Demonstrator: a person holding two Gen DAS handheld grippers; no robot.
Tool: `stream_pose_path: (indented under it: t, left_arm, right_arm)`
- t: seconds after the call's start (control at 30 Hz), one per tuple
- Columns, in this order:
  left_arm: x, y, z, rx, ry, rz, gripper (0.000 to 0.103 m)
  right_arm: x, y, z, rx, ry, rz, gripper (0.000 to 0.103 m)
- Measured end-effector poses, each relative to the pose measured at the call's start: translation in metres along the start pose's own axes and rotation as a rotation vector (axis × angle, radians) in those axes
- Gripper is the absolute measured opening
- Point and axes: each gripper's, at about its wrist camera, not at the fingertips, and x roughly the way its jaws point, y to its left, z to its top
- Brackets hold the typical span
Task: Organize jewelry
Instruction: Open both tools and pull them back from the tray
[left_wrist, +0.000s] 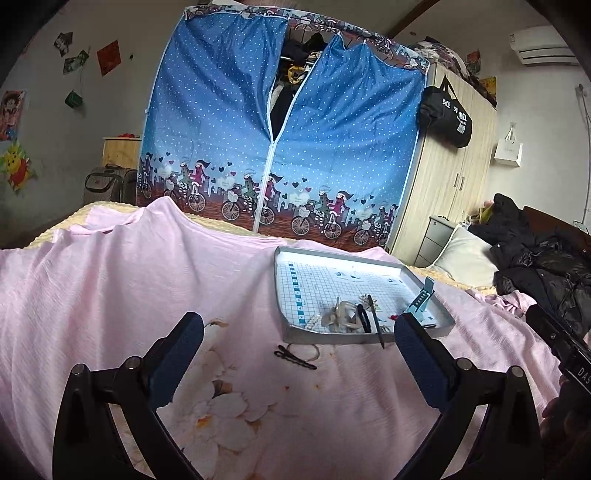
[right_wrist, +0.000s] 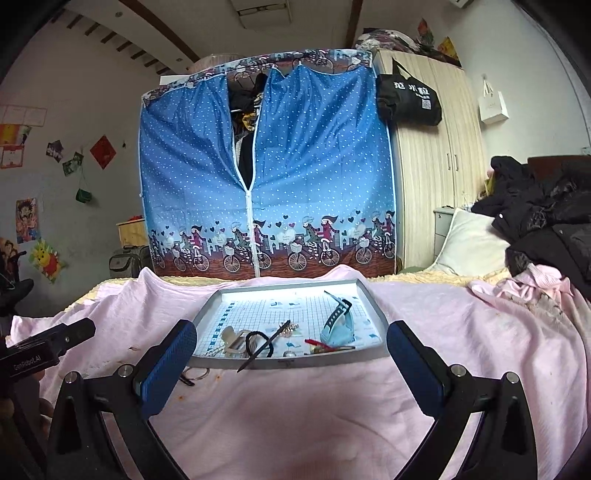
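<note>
Both tongs wide open, holding nothing: left gripper w/ hair clip between its tips (not touching), right gripper facing tray.

Both views are dim and cool-toned, lit softly from above and in front. The brightest spot is glare along the far inner wall of the tray, nearly blown out. Fisheye distortion bends the blue wardrobe cover and the walls, and the corners fall into black vignette. The near edges blur slightly.
</note>
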Motion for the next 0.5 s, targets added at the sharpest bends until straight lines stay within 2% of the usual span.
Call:
stream_pose_path:
  t: [0.17,0.33,0.5]
  left_arm:
    - [-0.006,0.011,-0.016,0.009,0.051,-0.011,0.101]
    - [-0.003,0.021,-0.032,-0.001,0.178,-0.065,0.101]
    - [-0.008,0.031,-0.032,-0.020,0.191,-0.029,0.101]
  right_arm:
    - [-0.010,0.004,-0.013,0.021,0.037,-0.016,0.103]
    - [-0.009,0.009,-0.024,0.009,0.078,-0.030,0.103]
    - [-0.002,0.013,-0.031,-0.014,0.115,-0.038,0.103]
